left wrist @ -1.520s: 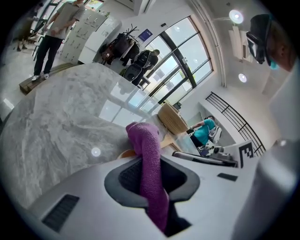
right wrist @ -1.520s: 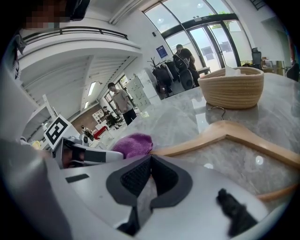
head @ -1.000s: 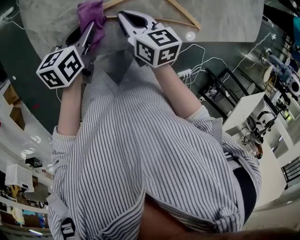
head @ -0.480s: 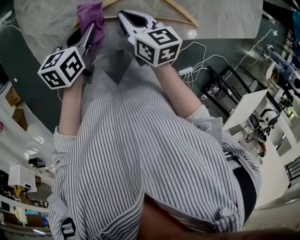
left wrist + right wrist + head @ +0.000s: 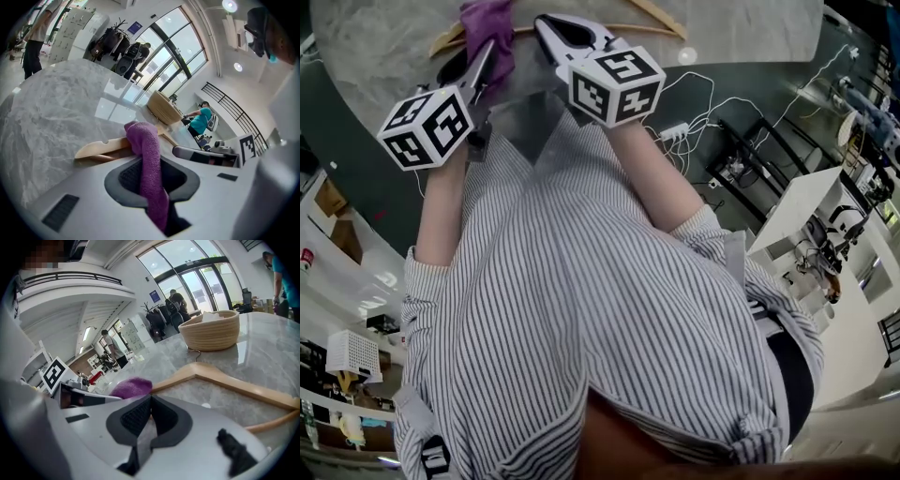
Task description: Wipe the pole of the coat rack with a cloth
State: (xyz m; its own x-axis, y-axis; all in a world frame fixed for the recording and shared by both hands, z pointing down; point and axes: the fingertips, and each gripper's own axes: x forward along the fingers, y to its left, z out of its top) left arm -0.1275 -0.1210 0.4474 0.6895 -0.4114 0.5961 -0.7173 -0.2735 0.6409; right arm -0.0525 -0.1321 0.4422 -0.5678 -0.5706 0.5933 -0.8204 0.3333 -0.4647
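Purple cloth [image 5: 488, 26] clamped in left hand-held gripper [image 5: 484, 54], right hand-held gripper [image 5: 547, 25] closed, empty, forearms [image 5: 652, 178] extended.

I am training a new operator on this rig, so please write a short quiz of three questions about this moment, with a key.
1. True or false: the left gripper is shut on the purple cloth.
2. Which wooden thing lies on the marble table? A) rolling pin B) coat hanger C) cutting board
3. Fill in: the right gripper, its jaws together, holds ____.
Key: 1 true; 2 B; 3 nothing.
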